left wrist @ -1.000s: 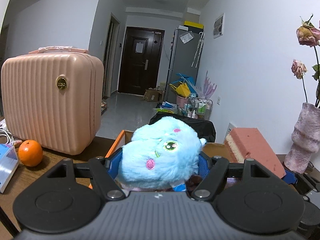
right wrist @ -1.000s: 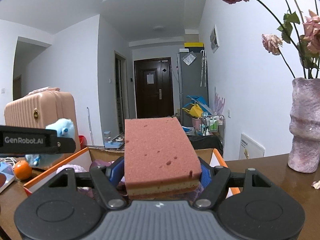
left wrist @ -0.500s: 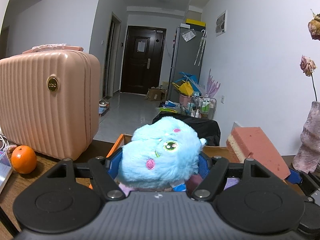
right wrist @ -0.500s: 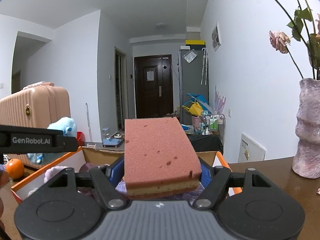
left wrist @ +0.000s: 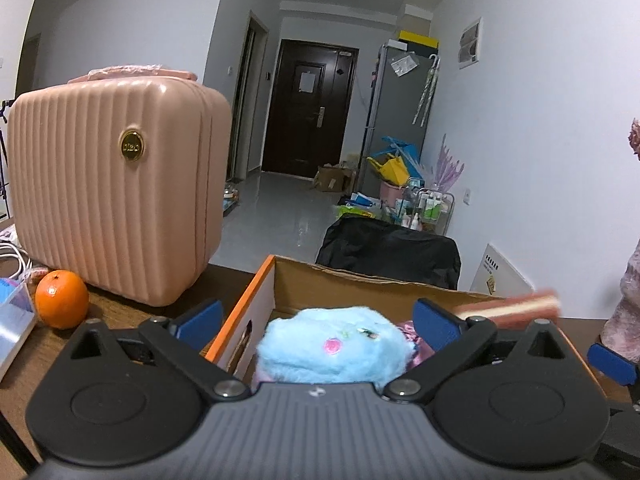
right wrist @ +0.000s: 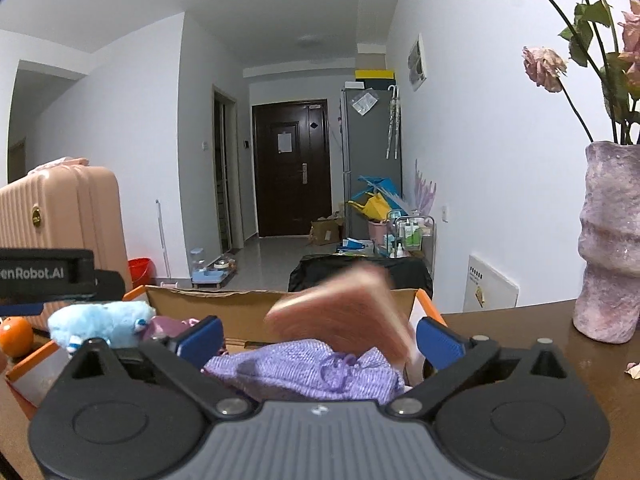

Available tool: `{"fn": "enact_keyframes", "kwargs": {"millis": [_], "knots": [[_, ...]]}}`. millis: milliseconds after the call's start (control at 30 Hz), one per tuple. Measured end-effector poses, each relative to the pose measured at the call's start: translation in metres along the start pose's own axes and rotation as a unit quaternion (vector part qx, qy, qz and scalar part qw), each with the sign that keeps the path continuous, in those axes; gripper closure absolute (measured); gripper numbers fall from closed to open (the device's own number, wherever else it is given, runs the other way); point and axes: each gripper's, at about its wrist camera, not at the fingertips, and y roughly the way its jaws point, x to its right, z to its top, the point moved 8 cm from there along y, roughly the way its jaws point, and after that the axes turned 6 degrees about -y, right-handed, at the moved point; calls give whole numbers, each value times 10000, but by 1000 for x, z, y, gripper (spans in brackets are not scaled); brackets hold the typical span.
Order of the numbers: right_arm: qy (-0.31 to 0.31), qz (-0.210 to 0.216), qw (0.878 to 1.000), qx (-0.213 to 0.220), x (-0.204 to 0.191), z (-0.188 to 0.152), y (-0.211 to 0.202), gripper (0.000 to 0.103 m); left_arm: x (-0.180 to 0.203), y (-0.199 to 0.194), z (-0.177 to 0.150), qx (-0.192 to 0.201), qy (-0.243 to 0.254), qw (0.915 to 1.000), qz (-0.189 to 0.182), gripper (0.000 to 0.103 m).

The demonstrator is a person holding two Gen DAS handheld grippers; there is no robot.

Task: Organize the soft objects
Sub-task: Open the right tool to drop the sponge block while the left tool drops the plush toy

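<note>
Opening wide, the left claw [left wrist: 316, 322] gripped nothing, the blue plush toy [left wrist: 334, 346] loose between its pads over the cardboard box [left wrist: 360, 290]. Beside it, the right claw [right wrist: 320, 336] was opening too, the blurred pink sponge [right wrist: 340, 312] free above a purple cloth [right wrist: 304, 368] in that box.

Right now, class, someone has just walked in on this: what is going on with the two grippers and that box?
A person holds a gripper in each hand over an orange-edged cardboard box on a brown wooden table. The left gripper is opening, and the fluffy blue plush toy sits loose between its fingers, over the box. The right gripper is opening too; its pink rectangular sponge shows blurred, seemingly dropping towards a purple knitted cloth in the box.
</note>
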Motion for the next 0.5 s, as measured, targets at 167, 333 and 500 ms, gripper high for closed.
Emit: {"fn": "enact_keyframes", "kwargs": {"millis": [167,333,500], "knots": [[60,-68,9999,54,3,0,-5,0,-4,0,0,13,-5,10000,33,0],[95,-134,9997,195,7,-2,-21,0,-9,-8,3,135,26,9999,83,0],[143,-163,9993,305,13,-6,-45,0,-13,-27,0,275,196,9994,123,0]]}}
